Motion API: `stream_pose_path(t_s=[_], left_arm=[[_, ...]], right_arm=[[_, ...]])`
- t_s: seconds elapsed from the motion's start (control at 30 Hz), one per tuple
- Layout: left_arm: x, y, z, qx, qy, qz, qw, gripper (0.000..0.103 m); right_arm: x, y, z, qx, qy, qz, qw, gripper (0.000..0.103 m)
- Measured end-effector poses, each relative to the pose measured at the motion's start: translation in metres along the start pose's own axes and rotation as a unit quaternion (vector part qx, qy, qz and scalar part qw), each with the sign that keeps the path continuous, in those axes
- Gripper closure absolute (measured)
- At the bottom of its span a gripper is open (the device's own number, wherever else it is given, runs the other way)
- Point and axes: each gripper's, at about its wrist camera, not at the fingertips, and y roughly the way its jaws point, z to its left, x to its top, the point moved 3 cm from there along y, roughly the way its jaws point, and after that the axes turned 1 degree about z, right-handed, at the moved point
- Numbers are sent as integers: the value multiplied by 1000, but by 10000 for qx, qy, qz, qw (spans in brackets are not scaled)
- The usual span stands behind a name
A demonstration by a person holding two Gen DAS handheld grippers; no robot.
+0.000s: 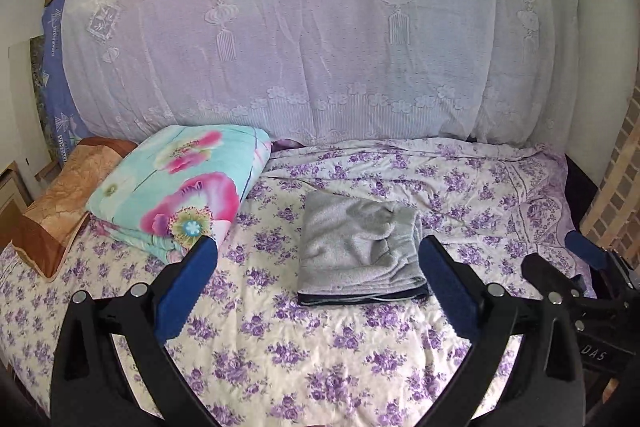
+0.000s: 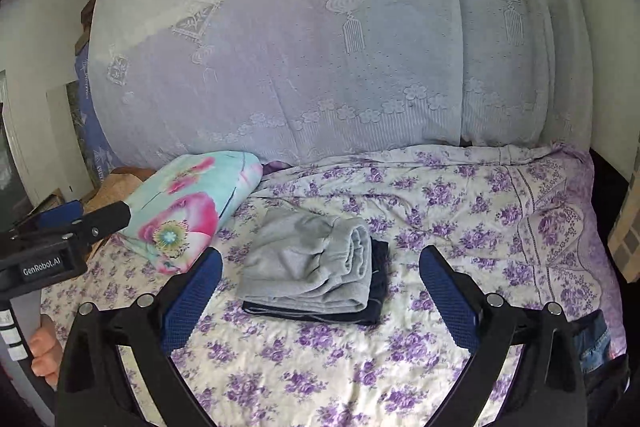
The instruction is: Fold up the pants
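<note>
Grey pants (image 1: 356,247) lie folded in a compact stack on the purple-flowered bedsheet (image 1: 304,355), resting on a dark folded garment (image 2: 378,291) whose edge shows beneath. My left gripper (image 1: 318,247) hangs above the bed in front of the stack, jaws wide apart, nothing between them. My right gripper (image 2: 320,259) is likewise open and empty, raised off the bed with the grey pants (image 2: 308,267) showing between its blue fingers (image 2: 444,291). Each gripper appears at the edge of the other's view.
A folded turquoise floral quilt (image 1: 176,191) and a brown pillow (image 1: 60,203) sit at the left. A lace-covered pile of bedding (image 1: 320,39) fills the back. A hand (image 2: 44,351) holds the left gripper's handle. A brick wall (image 1: 616,199) stands at the right.
</note>
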Motion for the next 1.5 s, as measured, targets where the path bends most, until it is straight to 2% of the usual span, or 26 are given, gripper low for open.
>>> stream_pose_path(t_s=[0.1,0.17,0.2,0.3,0.4,0.5,0.73,0.93,1.5], left_arm=[[-24,-4,-9,-391,119,281,9988,5],[-38,-4,-9,-618,-32,491,9969,5],[-42,-5,-9,-594,-36,538,9968,5],[-49,-14,-10,-70,360,561,9978,5],[-50,-26,-4,116,581,476,9971,5],[-51,-28,7,391,670,615,9951,4],[-52,-33,34,22,374,676,9970,4],[-51,-28,38,-77,258,694,9972,4],[-53,-19,33,16,237,882,9958,4]], right_arm=[[-28,-6,3,-93,52,309,9995,4],[-41,-13,6,-221,124,354,9991,4],[-44,-19,9,-300,145,327,9989,4],[-39,-35,25,-462,163,169,9987,4],[-36,-44,43,-592,137,107,9981,4],[-39,-47,57,-778,175,131,9967,4],[-36,-52,81,-926,55,110,9956,4],[-29,-52,89,-1004,-99,98,9949,4],[-26,-42,83,-803,-14,143,9967,4]])
